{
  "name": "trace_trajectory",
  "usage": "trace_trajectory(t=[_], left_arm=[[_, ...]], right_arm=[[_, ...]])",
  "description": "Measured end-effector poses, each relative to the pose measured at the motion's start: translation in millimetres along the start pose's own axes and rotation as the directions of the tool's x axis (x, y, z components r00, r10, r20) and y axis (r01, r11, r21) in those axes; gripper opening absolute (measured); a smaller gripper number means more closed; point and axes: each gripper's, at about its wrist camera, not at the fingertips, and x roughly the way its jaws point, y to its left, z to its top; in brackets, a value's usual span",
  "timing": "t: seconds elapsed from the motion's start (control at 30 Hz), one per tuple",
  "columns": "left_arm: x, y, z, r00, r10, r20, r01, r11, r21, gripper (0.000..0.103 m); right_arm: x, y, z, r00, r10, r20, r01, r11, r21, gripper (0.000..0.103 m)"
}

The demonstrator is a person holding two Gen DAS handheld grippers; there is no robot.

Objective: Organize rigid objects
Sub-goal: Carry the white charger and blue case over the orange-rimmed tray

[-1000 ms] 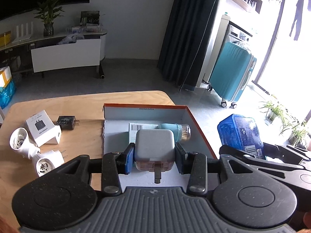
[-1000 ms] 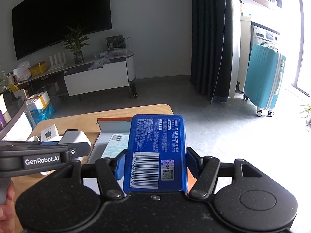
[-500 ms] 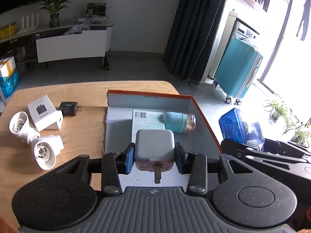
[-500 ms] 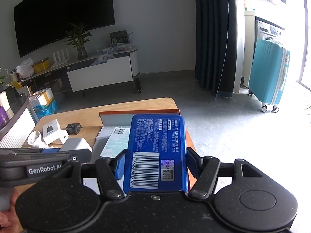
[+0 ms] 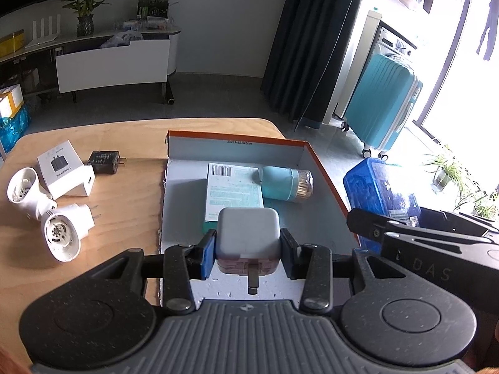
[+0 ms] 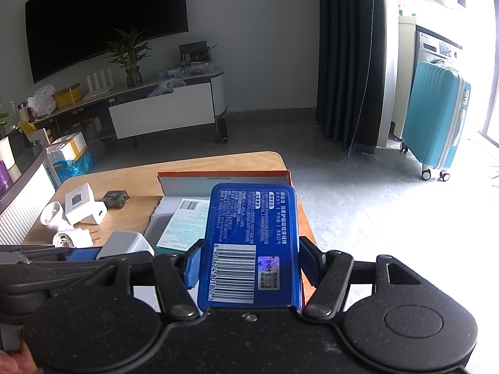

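My left gripper [image 5: 248, 244] is shut on a grey plug charger [image 5: 248, 233] and holds it above the near end of an orange-rimmed cardboard box [image 5: 327, 174]. Inside the box lie a teal flat packet [image 5: 232, 191] and a teal toothpick jar [image 5: 285, 184]. My right gripper [image 6: 249, 268] is shut on a blue plastic floss box [image 6: 252, 237], above the box's right rim [image 6: 224, 175]. The floss box also shows in the left wrist view [image 5: 380, 193]. The charger shows in the right wrist view [image 6: 126, 244].
On the wooden table [image 5: 124, 199] left of the box lie a white charger carton [image 5: 64, 168], a black charger [image 5: 104, 162] and two white plug adapters [image 5: 25, 187] [image 5: 67, 232]. A teal suitcase [image 5: 383, 109] stands on the floor beyond.
Both grippers have risen and pulled back a little from the box, each still holding its object. The box and table items appear lower and farther in view.
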Motion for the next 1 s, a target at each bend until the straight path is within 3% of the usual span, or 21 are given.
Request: trace_trajectory(t=[1.0], left_arm=[[11.6, 4.5, -3.2, 1.000, 0.004, -0.031, -0.004, 1.000, -0.008, 0.042]], right_arm=[[22.3, -1.6, 3.8, 0.999, 0.001, -0.053, -0.003, 1.000, -0.028, 0.075]])
